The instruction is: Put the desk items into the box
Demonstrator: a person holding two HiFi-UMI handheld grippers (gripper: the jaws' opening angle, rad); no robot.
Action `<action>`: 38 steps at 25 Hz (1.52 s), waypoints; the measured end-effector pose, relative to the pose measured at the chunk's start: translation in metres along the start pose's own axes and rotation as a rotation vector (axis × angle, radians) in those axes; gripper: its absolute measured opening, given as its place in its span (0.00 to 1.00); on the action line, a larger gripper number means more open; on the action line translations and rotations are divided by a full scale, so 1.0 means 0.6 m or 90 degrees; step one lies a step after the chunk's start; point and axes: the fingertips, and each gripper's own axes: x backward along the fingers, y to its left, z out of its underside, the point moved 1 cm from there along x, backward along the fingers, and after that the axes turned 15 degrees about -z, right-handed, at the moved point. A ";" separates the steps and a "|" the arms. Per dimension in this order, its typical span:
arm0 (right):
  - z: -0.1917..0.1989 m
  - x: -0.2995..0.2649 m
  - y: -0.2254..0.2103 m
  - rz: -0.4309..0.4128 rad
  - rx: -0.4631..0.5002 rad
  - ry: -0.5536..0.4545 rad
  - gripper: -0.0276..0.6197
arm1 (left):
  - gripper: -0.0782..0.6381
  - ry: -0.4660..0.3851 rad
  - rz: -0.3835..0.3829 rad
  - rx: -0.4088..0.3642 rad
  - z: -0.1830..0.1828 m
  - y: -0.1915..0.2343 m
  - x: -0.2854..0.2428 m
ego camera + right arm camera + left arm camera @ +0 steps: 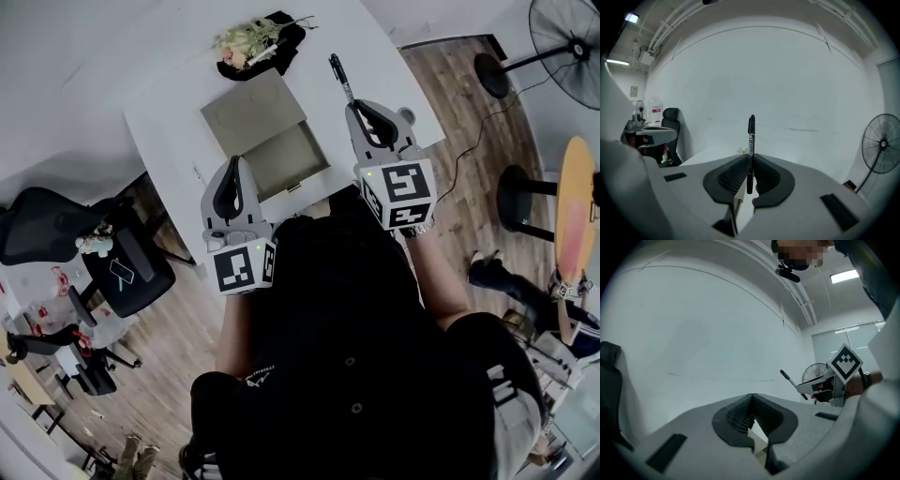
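Right gripper (750,161) is clamped on a black pen (751,140), print reads "TWIN", rest too small. It's over the desk (370,47), beside the open box (267,141). Left gripper (752,418) pinched together, empty.

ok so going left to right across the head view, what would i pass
black office chair → left gripper → right gripper shut on a black pen → standing fan
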 end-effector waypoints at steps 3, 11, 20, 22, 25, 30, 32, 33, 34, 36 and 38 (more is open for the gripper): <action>-0.010 -0.018 0.019 -0.041 0.032 0.005 0.10 | 0.12 0.000 -0.020 0.004 -0.001 0.012 0.008; -0.011 -0.070 0.081 -0.153 0.176 0.059 0.10 | 0.12 0.002 -0.082 0.010 0.003 0.046 0.031; 0.031 -0.114 0.142 -0.304 0.347 0.148 0.10 | 0.12 0.009 -0.169 0.019 0.008 0.071 0.052; 0.038 -0.123 0.150 -0.337 0.383 0.162 0.10 | 0.12 0.010 -0.191 0.022 0.008 0.074 0.055; 0.056 -0.140 0.160 -0.391 0.438 0.188 0.10 | 0.12 0.013 -0.222 0.028 0.009 0.075 0.058; 0.100 -0.161 0.178 -0.499 0.501 0.240 0.10 | 0.12 0.026 -0.268 0.031 0.021 0.070 0.065; 0.118 -0.167 0.184 -0.534 0.516 0.255 0.10 | 0.12 0.029 -0.284 0.033 0.023 0.066 0.066; 0.127 -0.171 0.186 -0.549 0.521 0.262 0.10 | 0.12 0.029 -0.292 0.034 0.024 0.064 0.067; 0.136 -0.175 0.188 -0.561 0.526 0.270 0.10 | 0.12 0.030 -0.299 0.036 0.024 0.063 0.067; 0.155 -0.182 0.192 -0.583 0.534 0.284 0.10 | 0.12 0.031 -0.314 0.039 0.026 0.062 0.068; 0.173 -0.189 0.195 -0.606 0.537 0.296 0.10 | 0.12 0.034 -0.330 0.043 0.028 0.061 0.068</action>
